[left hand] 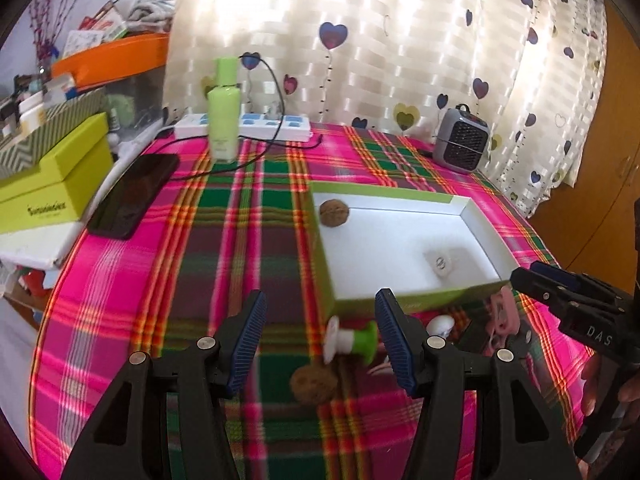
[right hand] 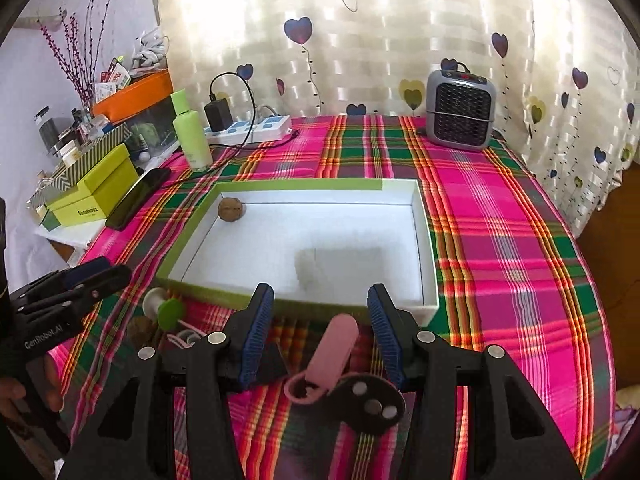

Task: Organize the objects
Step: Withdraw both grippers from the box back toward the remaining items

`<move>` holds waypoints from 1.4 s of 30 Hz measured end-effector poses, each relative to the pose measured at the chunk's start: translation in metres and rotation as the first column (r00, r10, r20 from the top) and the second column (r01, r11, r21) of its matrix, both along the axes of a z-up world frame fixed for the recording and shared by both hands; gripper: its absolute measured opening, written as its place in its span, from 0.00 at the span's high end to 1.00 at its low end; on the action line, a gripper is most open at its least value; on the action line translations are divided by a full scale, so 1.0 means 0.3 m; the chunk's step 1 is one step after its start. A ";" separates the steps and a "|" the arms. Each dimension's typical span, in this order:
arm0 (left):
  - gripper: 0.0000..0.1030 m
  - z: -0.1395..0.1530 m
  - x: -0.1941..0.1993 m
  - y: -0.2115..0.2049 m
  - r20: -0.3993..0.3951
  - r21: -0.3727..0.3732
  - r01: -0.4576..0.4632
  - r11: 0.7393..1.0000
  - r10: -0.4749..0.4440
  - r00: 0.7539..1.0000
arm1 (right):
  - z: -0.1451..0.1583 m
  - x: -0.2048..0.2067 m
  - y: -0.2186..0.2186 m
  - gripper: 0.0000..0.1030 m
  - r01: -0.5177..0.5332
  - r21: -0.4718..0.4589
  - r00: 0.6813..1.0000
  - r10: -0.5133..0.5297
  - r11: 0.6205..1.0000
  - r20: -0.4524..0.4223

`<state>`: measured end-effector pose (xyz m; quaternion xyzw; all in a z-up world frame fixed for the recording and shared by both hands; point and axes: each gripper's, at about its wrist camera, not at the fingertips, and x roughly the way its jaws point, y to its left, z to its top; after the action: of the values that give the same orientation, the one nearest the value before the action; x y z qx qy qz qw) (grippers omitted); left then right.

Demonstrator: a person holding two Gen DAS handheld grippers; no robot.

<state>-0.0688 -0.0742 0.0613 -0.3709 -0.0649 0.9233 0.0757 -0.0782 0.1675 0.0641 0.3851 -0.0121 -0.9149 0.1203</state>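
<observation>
A shallow white box with a green rim point(left hand: 400, 302) point(right hand: 316, 184) lies on the plaid cloth. One walnut point(left hand: 334, 212) point(right hand: 231, 209) and a small white object point(left hand: 440, 265) are inside it. My left gripper point(left hand: 320, 338) is open above a green-and-white spool point(left hand: 352, 340) point(right hand: 164, 308) and a second walnut point(left hand: 314, 384) point(right hand: 141, 332). My right gripper point(right hand: 320, 320) is open over a pink oblong object point(right hand: 334, 350) point(left hand: 504, 316) lying beside a black disc point(right hand: 370, 402).
A green bottle point(left hand: 224, 116) point(right hand: 191, 136), a power strip point(left hand: 244, 126) point(right hand: 248, 126), a phone point(left hand: 134, 196) point(right hand: 138, 198) and stacked green boxes point(left hand: 52, 176) point(right hand: 96, 188) stand at the left. A small grey heater point(left hand: 460, 140) point(right hand: 460, 110) is at the back. A white item point(left hand: 440, 325) lies by the box.
</observation>
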 end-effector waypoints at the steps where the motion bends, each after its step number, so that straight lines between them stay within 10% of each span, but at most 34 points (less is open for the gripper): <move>1: 0.46 -0.004 0.010 -0.011 -0.001 0.004 -0.002 1.000 0.002 1.000 | -0.004 0.007 0.001 0.52 0.001 -0.001 1.000 -0.001 1.000 0.000; 42: 0.46 -0.124 0.013 0.061 0.078 0.047 0.112 0.993 -0.116 0.990 | -0.164 0.115 0.116 0.52 0.053 0.012 0.996 -0.054 0.999 0.071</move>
<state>-0.0651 -0.0560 0.0240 -0.4091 -0.0662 0.9002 0.1336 -0.0435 0.2024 0.0150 0.4175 -0.0221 -0.9036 0.0935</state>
